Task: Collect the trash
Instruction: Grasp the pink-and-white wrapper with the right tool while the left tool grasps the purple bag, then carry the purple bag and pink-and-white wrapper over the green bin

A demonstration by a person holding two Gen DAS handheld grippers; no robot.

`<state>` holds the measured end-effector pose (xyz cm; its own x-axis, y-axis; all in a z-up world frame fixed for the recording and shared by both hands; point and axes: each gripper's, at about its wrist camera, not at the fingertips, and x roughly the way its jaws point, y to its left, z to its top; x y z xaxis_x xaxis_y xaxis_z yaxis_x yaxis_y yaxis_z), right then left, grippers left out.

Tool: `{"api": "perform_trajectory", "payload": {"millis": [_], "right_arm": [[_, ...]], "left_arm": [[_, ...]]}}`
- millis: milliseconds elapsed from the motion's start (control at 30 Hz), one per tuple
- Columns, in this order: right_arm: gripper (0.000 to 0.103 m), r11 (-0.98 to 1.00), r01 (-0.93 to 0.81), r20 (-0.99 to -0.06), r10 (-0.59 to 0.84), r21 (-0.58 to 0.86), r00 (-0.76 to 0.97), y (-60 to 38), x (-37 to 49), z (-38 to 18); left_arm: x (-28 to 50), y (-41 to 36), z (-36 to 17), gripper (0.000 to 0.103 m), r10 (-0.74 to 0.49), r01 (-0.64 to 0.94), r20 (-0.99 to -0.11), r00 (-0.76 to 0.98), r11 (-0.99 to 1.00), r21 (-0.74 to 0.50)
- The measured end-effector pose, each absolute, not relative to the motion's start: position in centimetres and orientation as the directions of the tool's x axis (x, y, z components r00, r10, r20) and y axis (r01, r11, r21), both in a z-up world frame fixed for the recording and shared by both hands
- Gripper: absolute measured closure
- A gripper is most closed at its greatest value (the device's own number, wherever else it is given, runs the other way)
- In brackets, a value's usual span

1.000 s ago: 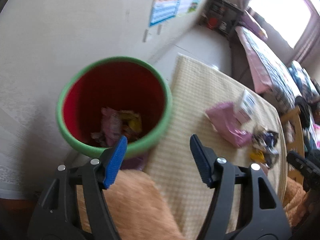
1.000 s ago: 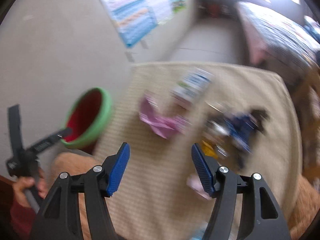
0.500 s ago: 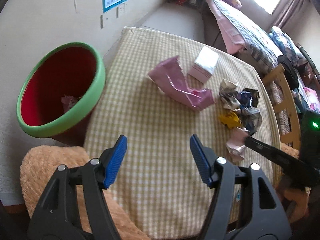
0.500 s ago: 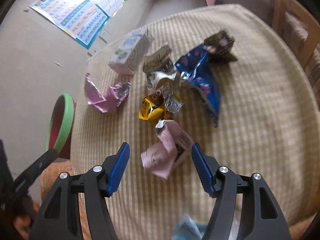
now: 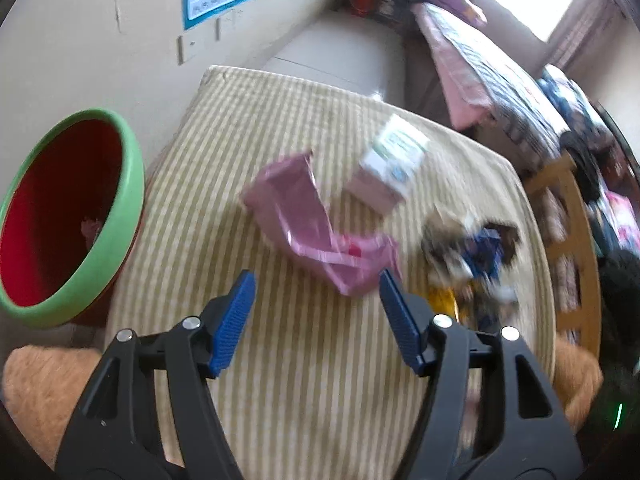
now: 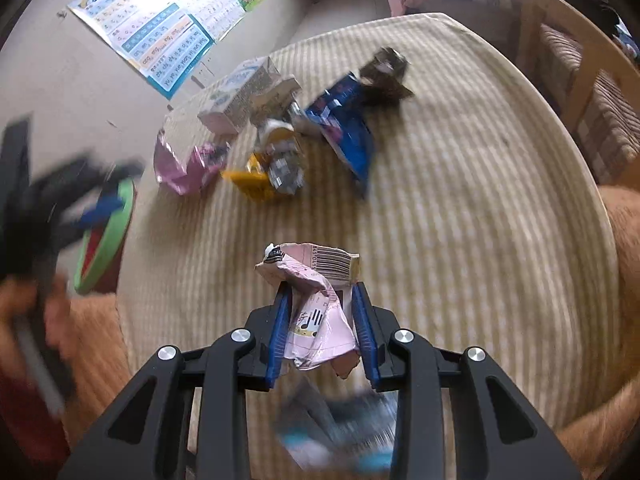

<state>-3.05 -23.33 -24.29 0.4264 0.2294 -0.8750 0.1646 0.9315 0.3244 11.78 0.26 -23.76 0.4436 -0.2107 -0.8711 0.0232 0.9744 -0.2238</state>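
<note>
Right tongs (image 6: 322,322) hover low over the worktop (image 6: 460,208), clenched on a crumpled pink wrapper (image 6: 316,300) showing a barcode; left tongs (image 5: 314,320) gape wide, aimed at a pink bag (image 5: 308,224)

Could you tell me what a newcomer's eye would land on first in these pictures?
Probably the crumpled pale pink barcode wrapper clamped in the right gripper, low and central. Next, the red bin with a green rim left of the striped cloth table, where the open left gripper faces a pink bag.
</note>
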Motion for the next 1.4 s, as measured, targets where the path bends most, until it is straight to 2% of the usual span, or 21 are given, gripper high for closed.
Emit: {"api": "perform_trajectory", "payload": {"millis": [33,200,233,267,433,567,833,1000,1033,1100,1133,1233,1400], "right_arm": [[0.072,0.932,0.167,-0.876,0.227,0.322,0.425,-23.4,-3.7,-24.5],[0.072,0.931,0.152,-0.862,0.235,0.332,0.449,-23.4,-3.3,-24.6],[0.072,0.934,0.142,-0.861,0.234,0.328,0.451,-23.2,-3.3,-24.5],[0.072,0.938,0.131,-0.864,0.233,0.322,0.447,-22.9,-3.4,-24.6],[0.072,0.937,0.124,-0.864,0.243,0.327,0.441,-22.7,-3.3,-24.9],[0.072,0.932,0.136,-0.865,0.25,0.337,0.435,-22.9,-3.0,-25.3],[0.071,0.941,0.12,-0.874,0.241,0.317,0.423,-22.6,-2.8,-25.6],[0.07,0.949,0.112,-0.887,0.228,0.294,0.402,-22.1,-2.6,-26.0],[0.069,0.951,0.112,-0.892,0.225,0.289,0.391,-21.9,-2.4,-26.2],[0.058,0.953,0.11,-0.896,0.222,0.283,0.384,-21.8,-2.4,-26.4],[0.056,0.954,0.108,-0.896,0.219,0.28,0.387,-21.8,-2.4,-26.3],[0.056,0.954,0.103,-0.889,0.219,0.282,0.402,-21.8,-2.6,-25.9],[0.056,0.949,0.113,-0.889,0.227,0.293,0.397,-22.0,-2.7,-26.1]], "left_arm": [[12.7,-0.1,-24.3,0.048,-0.201,0.002,-0.874,0.442,0.975,-0.223],[15.6,-1.6,-27.4,0.054,-0.18,-0.055,-0.91,0.374,0.975,-0.215],[15.8,-1.6,-27.8,0.058,-0.172,-0.06,-0.915,0.366,0.976,-0.207],[16.0,-1.6,-28.2,0.068,-0.17,-0.065,-0.921,0.351,0.977,-0.205],[15.8,-0.5,-28.5,0.077,-0.214,-0.075,-0.923,0.32,0.965,-0.25],[14.5,0.8,-28.0,0.08,-0.253,-0.076,-0.917,0.309,0.954,-0.289],[10.6,1.5,-26.2,0.08,-0.254,-0.031,-0.906,0.339,0.959,-0.281],[7.9,0.8,-26.8,0.079,-0.206,0.063,-0.936,0.286,0.979,-0.196],[7.5,0.8,-27.2,0.076,-0.201,0.07,-0.943,0.264,0.979,-0.189],[7.2,1.0,-27.7,0.073,-0.215,0.047,-0.944,0.249,0.976,-0.21],[7.2,1.2,-27.9,0.07,-0.231,0.036,-0.941,0.245,0.973,-0.229],[6.9,1.0,-27.8,0.063,-0.272,0.028,-0.93,0.247,0.961,-0.274],[6.8,0.1,-28.7,0.059,-0.306,0.025,-0.929,0.21,0.951,-0.308]]}}
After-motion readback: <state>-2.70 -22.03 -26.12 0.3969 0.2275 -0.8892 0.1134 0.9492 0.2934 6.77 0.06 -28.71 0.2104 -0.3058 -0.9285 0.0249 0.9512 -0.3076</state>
